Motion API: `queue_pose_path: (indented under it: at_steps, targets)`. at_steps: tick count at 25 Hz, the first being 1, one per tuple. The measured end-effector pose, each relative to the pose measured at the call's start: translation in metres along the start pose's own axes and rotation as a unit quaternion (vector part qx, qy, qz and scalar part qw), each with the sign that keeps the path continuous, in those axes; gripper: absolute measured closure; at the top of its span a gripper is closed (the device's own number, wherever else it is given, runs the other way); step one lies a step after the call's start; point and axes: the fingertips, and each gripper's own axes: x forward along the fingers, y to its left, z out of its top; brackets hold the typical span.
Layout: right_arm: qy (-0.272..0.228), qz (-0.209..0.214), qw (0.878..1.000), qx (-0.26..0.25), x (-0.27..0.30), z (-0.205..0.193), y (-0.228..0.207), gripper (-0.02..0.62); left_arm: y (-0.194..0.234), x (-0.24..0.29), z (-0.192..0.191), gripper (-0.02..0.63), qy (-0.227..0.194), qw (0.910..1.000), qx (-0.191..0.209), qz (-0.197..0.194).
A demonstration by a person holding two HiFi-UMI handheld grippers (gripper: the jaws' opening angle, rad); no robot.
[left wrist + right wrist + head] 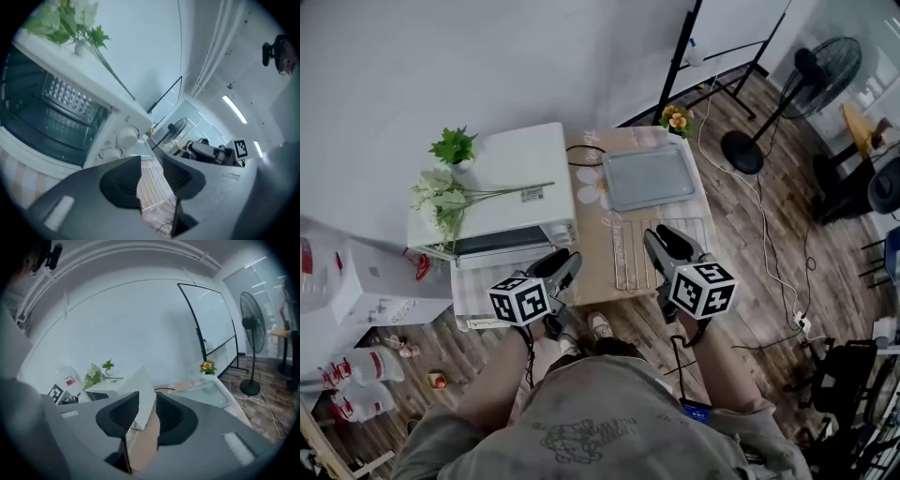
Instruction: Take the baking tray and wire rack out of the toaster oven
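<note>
Both task pieces are out: the baking tray (649, 178) lies flat on the table (598, 264) at three o'clock of the toaster oven (497, 187), with the wire rack (636, 255) just at six o'clock of the tray. Left gripper (566, 262) and right gripper (662, 240) hang over the near table edge, each with jaws slightly apart on nothing, the right pair narrower. The oven cavity looks empty, though dim, so I judge only a clean retreat toward six o'clock is left, kept above the rack's wires.

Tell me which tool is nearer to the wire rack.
Right. The right tool hangs over the wire rack; the left tool is off to the rack's left, in front of the toaster oven.
</note>
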Motion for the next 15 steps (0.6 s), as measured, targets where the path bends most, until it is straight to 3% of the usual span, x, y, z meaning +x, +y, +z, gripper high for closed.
queue_pose_path:
  at_steps: [4, 8, 10, 12, 15]
  targets:
    - [-0.021, 0.035, 0.998, -0.052, 0.003, 0.027, 0.043, 0.469, 0.000, -0.035, 0.041, 0.477, -0.045, 0.9970, 0.056, 0.026]
    - [-0.037, 0.087, 0.993, -0.068, 0.008, 0.051, 0.088, 0.488, 0.000, -0.073, 0.075, 0.505, -0.094, 0.9925, 0.064, 0.045]
    - [-0.047, 0.111, 0.989, -0.082, 0.011, 0.062, 0.110, 0.492, 0.000, -0.092, 0.088, 0.520, -0.109, 0.9874, 0.092, 0.068]
    - [-0.056, 0.131, 0.985, -0.096, 0.012, 0.072, 0.132, 0.503, -0.004, -0.111, 0.100, 0.522, -0.114, 0.9766, 0.154, 0.097]
    - [-0.069, 0.156, 0.979, -0.115, 0.013, 0.085, 0.160, 0.512, -0.020, -0.137, 0.115, 0.522, -0.119, 0.9479, 0.262, 0.136]
